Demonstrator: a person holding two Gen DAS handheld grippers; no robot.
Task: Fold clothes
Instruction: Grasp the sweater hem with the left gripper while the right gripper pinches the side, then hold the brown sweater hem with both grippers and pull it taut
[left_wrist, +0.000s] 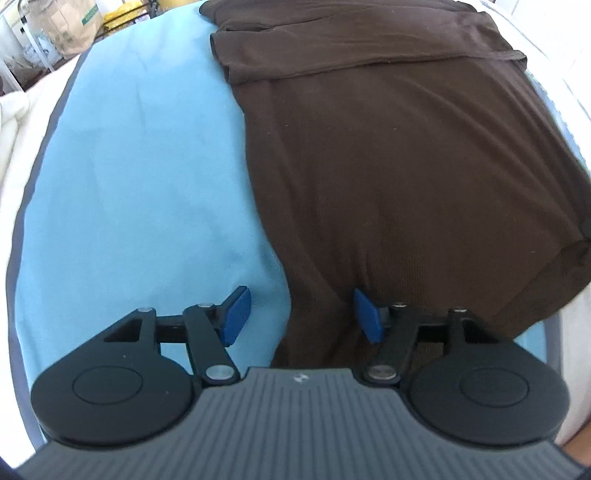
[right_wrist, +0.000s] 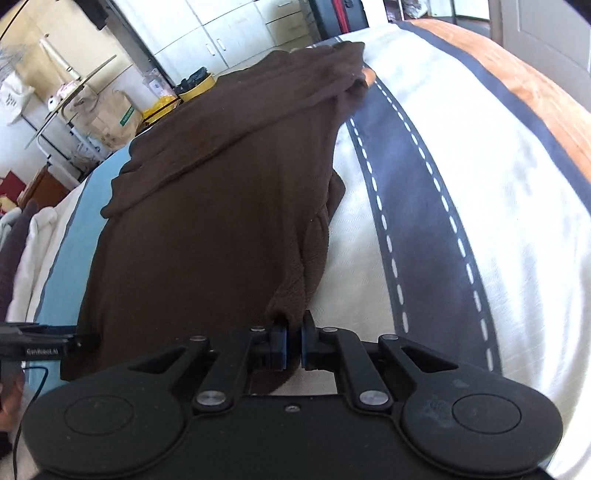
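The brown garment (right_wrist: 207, 221) lies lengthwise away from the cameras on the bed (right_wrist: 461, 184), with free bedding on both sides. The right tool (right_wrist: 292, 347) is clamped on its near corner. The left tool (left_wrist: 301, 317) stands apart over its near edge.

We see the brown garment (left_wrist: 406, 177) as soft matt knit cloth, finely ribbed up close and fuzzy at its edge. The blue sheet (left_wrist: 140, 177) under it is smooth matt fabric. The white cover (right_wrist: 491, 206) has a coarser woven texture with a dark stitched stripe (right_wrist: 413, 192). Both grippers (left_wrist: 301, 314) (right_wrist: 291, 345) are matt black plastic with shiny metal pins and blue rubbery pads (left_wrist: 236, 317). The bags (right_wrist: 110, 118) look like creased brown paper.
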